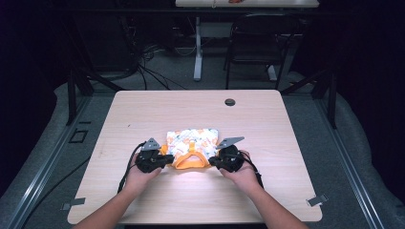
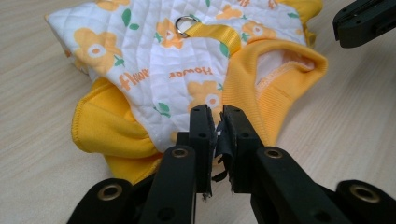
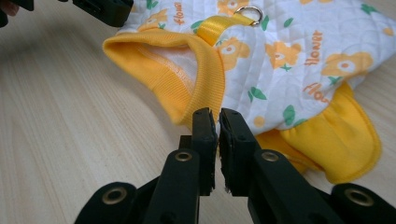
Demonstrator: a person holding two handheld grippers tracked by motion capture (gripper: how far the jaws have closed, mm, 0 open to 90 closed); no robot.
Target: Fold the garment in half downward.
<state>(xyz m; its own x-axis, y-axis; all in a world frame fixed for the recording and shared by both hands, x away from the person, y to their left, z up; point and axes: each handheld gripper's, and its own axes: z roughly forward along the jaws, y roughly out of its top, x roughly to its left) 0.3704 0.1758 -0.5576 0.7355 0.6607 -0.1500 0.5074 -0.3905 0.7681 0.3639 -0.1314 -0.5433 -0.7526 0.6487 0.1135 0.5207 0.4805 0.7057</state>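
A small quilted white garment (image 1: 192, 138) with orange flowers, a yellow strap and a metal ring (image 2: 187, 21) lies in the middle of the table. Its orange ribbed collar (image 1: 190, 162) faces the person and arches open. My left gripper (image 1: 168, 160) sits at the collar's left side. In the left gripper view, its jaws are closed together on the garment's (image 2: 154, 79) near edge beside an orange sleeve (image 2: 105, 128). My right gripper (image 1: 211, 161) is at the collar's right side, its jaws pinched on the ribbed collar (image 3: 196, 88) edge.
The wooden table (image 1: 143, 109) has a round cable hole (image 1: 229, 102) at the back. Metal clips sit on its near corners (image 1: 316, 201). A chair (image 1: 255, 43) and another desk stand beyond the table.
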